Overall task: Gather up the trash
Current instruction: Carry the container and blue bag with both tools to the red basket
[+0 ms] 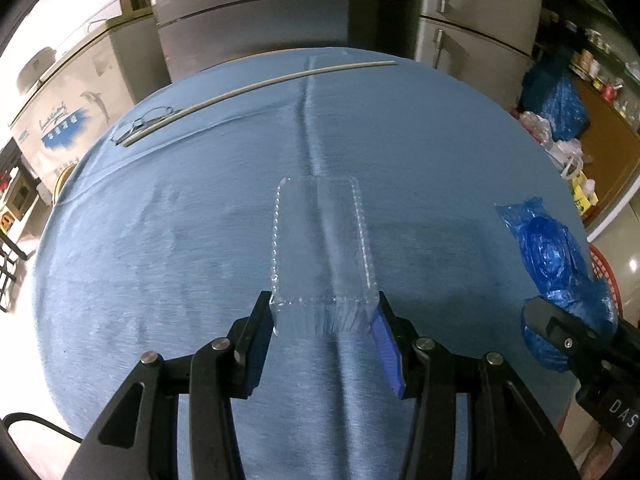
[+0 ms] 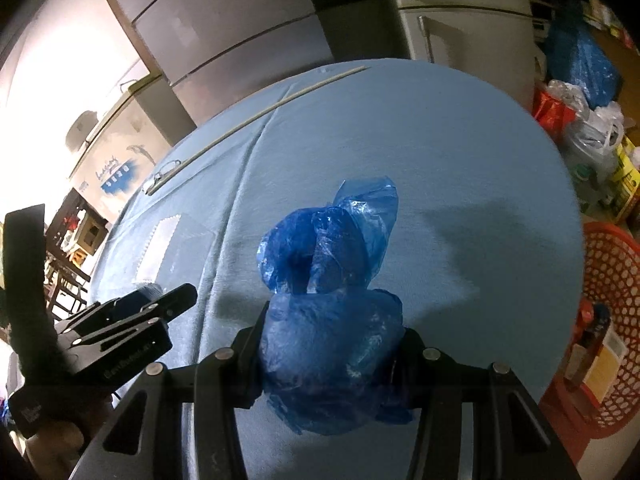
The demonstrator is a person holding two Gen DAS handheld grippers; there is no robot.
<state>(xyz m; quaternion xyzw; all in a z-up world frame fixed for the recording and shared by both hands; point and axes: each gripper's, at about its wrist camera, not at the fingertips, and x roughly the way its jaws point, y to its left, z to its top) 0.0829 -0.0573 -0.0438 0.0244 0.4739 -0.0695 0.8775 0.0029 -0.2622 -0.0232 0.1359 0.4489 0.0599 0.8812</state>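
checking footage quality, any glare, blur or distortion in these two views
Left wrist view: strong fisheye bending; the clear plastic tray between the left claw fingers is faint against the blue tablecloth; left edge blown out. Right wrist view: blue plastic bag in the right claw casts shadows; the upper left is overexposed.

Right gripper (image 2: pixel 332 344) fingers clamp crumpled blue plastic bag (image 2: pixel 328 280) above blue tablecloth (image 2: pixel 440 152).

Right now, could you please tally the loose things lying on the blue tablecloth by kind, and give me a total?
Clear plastic clamshell tray, between the left gripper fingers: 1
Crumpled blue plastic bag, in the right gripper: 1
Thin pale stick: 1
Wire-framed eyeglasses: 1
Total: 4
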